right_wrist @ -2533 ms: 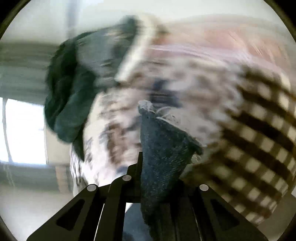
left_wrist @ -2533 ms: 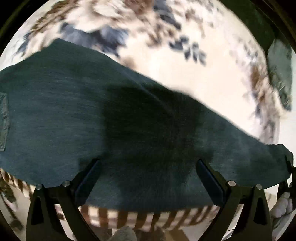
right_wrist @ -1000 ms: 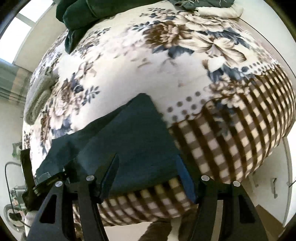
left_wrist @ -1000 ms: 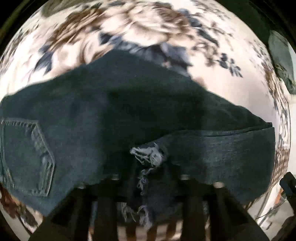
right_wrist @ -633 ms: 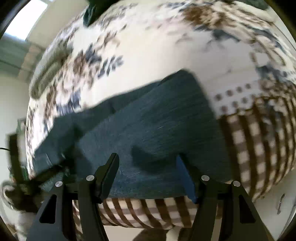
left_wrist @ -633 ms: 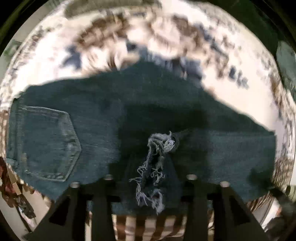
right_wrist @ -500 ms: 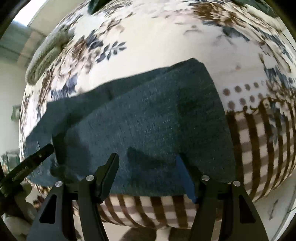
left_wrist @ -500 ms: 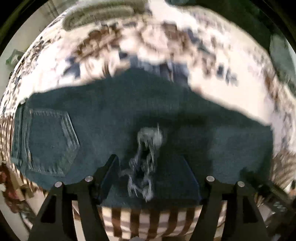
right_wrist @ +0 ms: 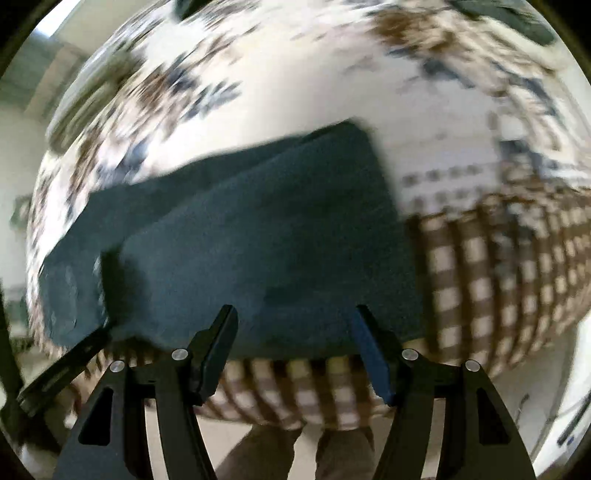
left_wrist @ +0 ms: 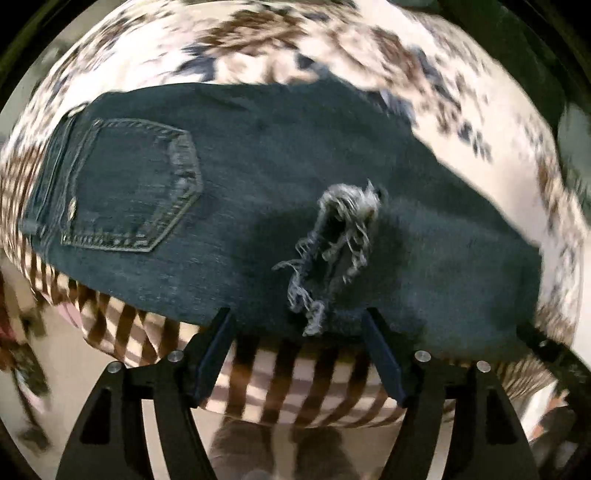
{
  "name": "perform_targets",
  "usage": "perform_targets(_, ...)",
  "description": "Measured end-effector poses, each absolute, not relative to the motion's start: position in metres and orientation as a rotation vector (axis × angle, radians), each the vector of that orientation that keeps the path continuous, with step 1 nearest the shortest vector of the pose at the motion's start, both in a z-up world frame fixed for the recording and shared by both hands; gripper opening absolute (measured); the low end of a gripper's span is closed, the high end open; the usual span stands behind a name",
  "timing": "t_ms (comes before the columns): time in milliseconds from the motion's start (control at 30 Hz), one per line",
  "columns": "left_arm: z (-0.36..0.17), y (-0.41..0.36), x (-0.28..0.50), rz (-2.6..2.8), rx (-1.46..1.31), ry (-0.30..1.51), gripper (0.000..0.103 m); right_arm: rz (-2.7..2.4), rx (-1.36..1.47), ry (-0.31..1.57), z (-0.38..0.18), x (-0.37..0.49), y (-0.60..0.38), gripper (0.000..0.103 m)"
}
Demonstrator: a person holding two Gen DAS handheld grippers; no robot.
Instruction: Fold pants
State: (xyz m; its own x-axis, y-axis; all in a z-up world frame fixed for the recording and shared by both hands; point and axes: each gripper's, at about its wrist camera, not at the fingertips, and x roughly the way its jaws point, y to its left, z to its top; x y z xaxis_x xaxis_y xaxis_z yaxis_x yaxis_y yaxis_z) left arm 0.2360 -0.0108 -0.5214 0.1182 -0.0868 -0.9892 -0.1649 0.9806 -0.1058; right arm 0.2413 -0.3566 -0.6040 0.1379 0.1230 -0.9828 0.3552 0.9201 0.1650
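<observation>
Dark blue jeans (left_wrist: pixel 258 177) lie folded on the floral blanket, with a back pocket (left_wrist: pixel 129 184) at the left and a frayed leg hem (left_wrist: pixel 340 236) lying on top near the front edge. My left gripper (left_wrist: pixel 297 332) is open and empty, just in front of the frayed hem. In the right wrist view the jeans (right_wrist: pixel 258 236) show as a folded dark slab. My right gripper (right_wrist: pixel 293 332) is open and empty at the near edge of the jeans. The left gripper's body (right_wrist: pixel 59 369) shows at the lower left of that view.
The jeans lie on a bed under a floral blanket (left_wrist: pixel 332 40) with a brown checked border (right_wrist: pixel 498 280) hanging over the front edge. Dark green clothing (right_wrist: pixel 517 14) lies at the far side. The person's legs (right_wrist: pixel 295 454) stand below at the bed's edge.
My left gripper let go of the frayed hem, which now lies on the folded jeans, and opened and drew back. My right gripper stayed open and shifted slightly.
</observation>
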Motion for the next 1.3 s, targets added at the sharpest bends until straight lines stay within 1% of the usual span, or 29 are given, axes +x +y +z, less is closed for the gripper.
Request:
perform_targets(33, -0.522, -0.001, 0.237, 0.078, -0.235, 1.45, 0.079, -0.216, 0.373, 1.469, -0.613, 0.243, -0.361, 0.072)
perform_targets(67, -0.522, 0.008, 0.232, 0.087, -0.25, 1.45, 0.088, -0.232, 0.35, 1.512, -0.623, 0.245, -0.363, 0.072)
perform_targets(100, -0.527, 0.018, 0.23, 0.096, -0.275, 1.454, 0.089, -0.25, 0.319, 1.584, -0.637, 0.246, -0.364, 0.072)
perform_targets(167, -0.534, 0.025, 0.228, 0.1, -0.324, 1.478, 0.089, -0.27, 0.37, 1.611, -0.641, 0.246, -0.369, 0.074)
perform_targets(233, -0.524, 0.039, 0.218, 0.119, -0.415, 1.456, 0.089, -0.282, 0.41, 1.6, -0.629, 0.248, -0.371, 0.074)
perform_targets(333, -0.505, 0.093, 0.203, 0.198, -0.605, 1.344, 0.089, -0.256, 0.499, 1.543, -0.601, 0.248, -0.366, 0.074)
perform_targets(400, -0.499, 0.132, 0.194, 0.289, -0.689, 1.282, 0.089, -0.237, 0.508, 1.505, -0.583, 0.251, -0.35, 0.074)
perform_targets(500, -0.502, 0.185, 0.184, 0.44, -0.732, 1.189, 0.089, -0.188, 0.491, 1.493, -0.572, 0.257, -0.315, 0.074)
perform_targets(533, -0.506, 0.202, 0.183, 0.482, -0.737, 1.163, 0.087, -0.169, 0.492, 1.506, -0.573, 0.261, -0.303, 0.074)
perform_targets(600, -0.523, 0.235, 0.184, 0.512, -0.824, 1.13, 0.073, -0.155, 0.502, 1.546, -0.579, 0.267, -0.277, 0.074)
perform_targets(667, -0.538, 0.259, 0.187, 0.5, -0.919, 1.106, 0.063, -0.137, 0.52, 1.567, -0.582, 0.274, -0.251, 0.074)
perform_targets(733, -0.544, 0.261, 0.198, 0.474, -0.932, 1.061, 0.05, -0.122, 0.506, 1.573, -0.584, 0.279, -0.231, 0.074)
perform_targets(767, -0.542, 0.266, 0.201, 0.434, -0.912, 1.022, 0.035, -0.116, 0.497, 1.575, -0.586, 0.282, -0.222, 0.074)
perform_targets(800, -0.538, 0.267, 0.202, 0.415, -0.88, 1.012, 0.032, -0.104, 0.489, 1.58, -0.586, 0.285, -0.211, 0.074)
perform_targets(867, -0.533, 0.264, 0.2, 0.383, -0.864, 0.975, 0.029, -0.088, 0.462, 1.589, -0.584, 0.291, -0.194, 0.074)
perform_targets(1000, -0.526, 0.261, 0.186, 0.312, -0.841, 0.903, 0.029, -0.079, 0.415, 1.604, -0.588, 0.299, -0.171, 0.074)
perform_targets(1033, -0.533, 0.264, 0.184, 0.307, -0.867, 0.904, 0.031, -0.082, 0.416, 1.612, -0.589, 0.301, -0.168, 0.074)
perform_targets(1100, -0.558, 0.269, 0.183, 0.302, -1.002, 0.928, 0.044, -0.088, 0.422, 1.631, -0.593, 0.302, -0.162, 0.074)
perform_targets(1167, -0.581, 0.272, 0.182, 0.28, -1.15, 0.894, 0.048, -0.091, 0.428, 1.639, -0.595, 0.301, -0.161, 0.074)
perform_targets(1267, -0.581, 0.271, 0.189, 0.273, -1.131, 0.867, 0.049, -0.09, 0.416, 1.646, -0.599, 0.3, -0.16, 0.074)
perform_targets(1300, -0.575, 0.267, 0.196, 0.269, -1.089, 0.859, 0.045, -0.09, 0.414, 1.648, -0.602, 0.302, -0.159, 0.074)
